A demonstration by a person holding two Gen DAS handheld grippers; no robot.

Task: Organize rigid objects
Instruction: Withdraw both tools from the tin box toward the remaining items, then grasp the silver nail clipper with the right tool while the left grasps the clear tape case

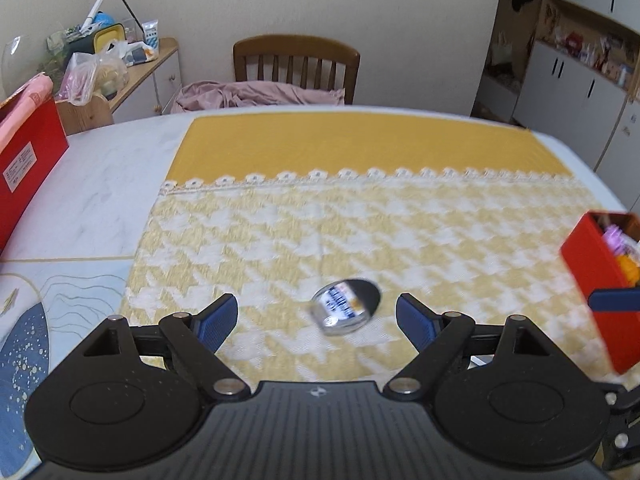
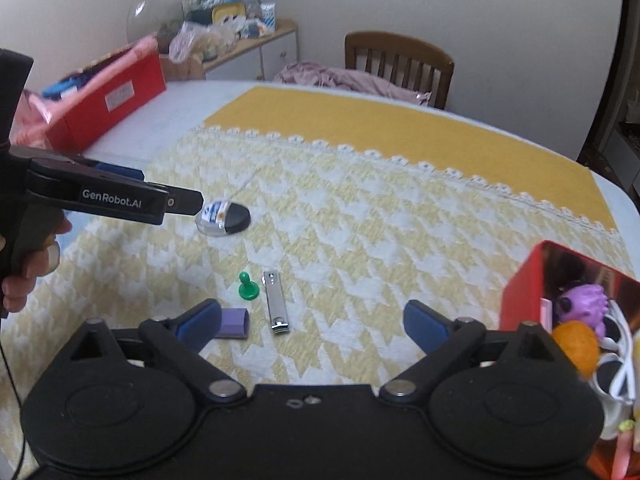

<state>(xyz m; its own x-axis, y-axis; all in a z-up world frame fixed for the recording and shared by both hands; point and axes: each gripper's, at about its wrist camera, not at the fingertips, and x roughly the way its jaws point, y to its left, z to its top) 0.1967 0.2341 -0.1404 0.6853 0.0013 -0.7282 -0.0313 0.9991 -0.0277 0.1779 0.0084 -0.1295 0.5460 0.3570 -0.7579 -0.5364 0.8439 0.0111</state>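
Observation:
A small round case with a black lid and blue-white label lies on the yellow houndstooth cloth, just ahead of and between the fingers of my open, empty left gripper. The case also shows in the right wrist view, with the left gripper just left of it. My right gripper is open and empty above a green pawn, a metal nail clipper and a purple block. A small red box at right holds several toys.
A long red box with pink contents stands at the table's far left. A wooden chair with pink fabric stands behind the table. A cluttered sideboard is at back left and cabinets at right.

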